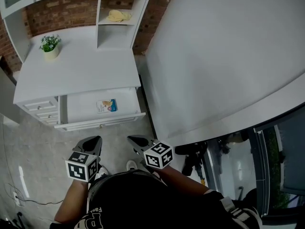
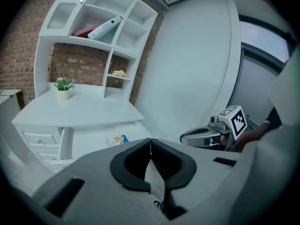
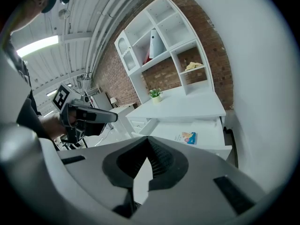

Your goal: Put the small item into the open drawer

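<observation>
While my left gripper [image 1: 93,141] and right gripper [image 1: 134,140] hang closed on nothing close to the body, I judge that the small packet [image 1: 106,105] already lies flat inside the open drawer [image 1: 100,124] farther ahead, so I would hold both grippers back and not disturb it.

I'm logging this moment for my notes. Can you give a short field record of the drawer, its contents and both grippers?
drawer: open, below the desk top
packet: small, colourful, lying flat in the drawer
left gripper: shut, empty, short of the drawer
right gripper: shut, empty, beside the left one
plant: upright on the desk
</observation>
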Demonstrator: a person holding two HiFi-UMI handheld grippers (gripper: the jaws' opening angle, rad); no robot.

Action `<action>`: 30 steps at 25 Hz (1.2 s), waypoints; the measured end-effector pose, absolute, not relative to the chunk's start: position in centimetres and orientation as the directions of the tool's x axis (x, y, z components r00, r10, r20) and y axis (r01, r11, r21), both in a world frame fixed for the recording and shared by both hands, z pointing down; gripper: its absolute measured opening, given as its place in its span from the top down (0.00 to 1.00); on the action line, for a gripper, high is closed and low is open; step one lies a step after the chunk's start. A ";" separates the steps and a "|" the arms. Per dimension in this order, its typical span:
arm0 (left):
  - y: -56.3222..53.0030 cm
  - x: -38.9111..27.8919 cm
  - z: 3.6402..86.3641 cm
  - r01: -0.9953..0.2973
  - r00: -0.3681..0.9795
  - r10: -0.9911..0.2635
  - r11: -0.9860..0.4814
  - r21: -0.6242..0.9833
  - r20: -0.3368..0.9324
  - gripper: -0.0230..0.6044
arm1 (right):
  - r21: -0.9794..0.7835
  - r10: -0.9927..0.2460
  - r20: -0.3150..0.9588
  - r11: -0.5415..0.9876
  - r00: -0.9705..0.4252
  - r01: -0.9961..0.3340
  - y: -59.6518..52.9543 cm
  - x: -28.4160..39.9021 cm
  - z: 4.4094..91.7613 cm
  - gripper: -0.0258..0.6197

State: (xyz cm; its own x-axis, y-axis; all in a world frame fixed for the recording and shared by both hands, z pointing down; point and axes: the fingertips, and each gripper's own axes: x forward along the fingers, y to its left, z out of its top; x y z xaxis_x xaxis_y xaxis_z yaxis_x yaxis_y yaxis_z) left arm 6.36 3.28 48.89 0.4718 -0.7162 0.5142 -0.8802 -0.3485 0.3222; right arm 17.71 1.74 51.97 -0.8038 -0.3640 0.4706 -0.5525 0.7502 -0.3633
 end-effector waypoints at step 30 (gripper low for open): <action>3.7 6.6 49.1 -0.879 0.475 -0.719 -0.352 0.323 0.508 0.93 | -0.367 -0.361 0.470 0.750 -0.806 -0.550 2.7 17.8 52.0 0.96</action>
State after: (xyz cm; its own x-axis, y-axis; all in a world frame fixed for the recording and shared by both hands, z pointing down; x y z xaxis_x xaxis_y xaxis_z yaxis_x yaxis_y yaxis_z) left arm 6.64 3.74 49.10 0.4747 -0.7188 0.5079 -0.8785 -0.3523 0.3225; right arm 17.77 2.71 51.98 -0.8055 -0.3613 0.4697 -0.5504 0.7497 -0.3673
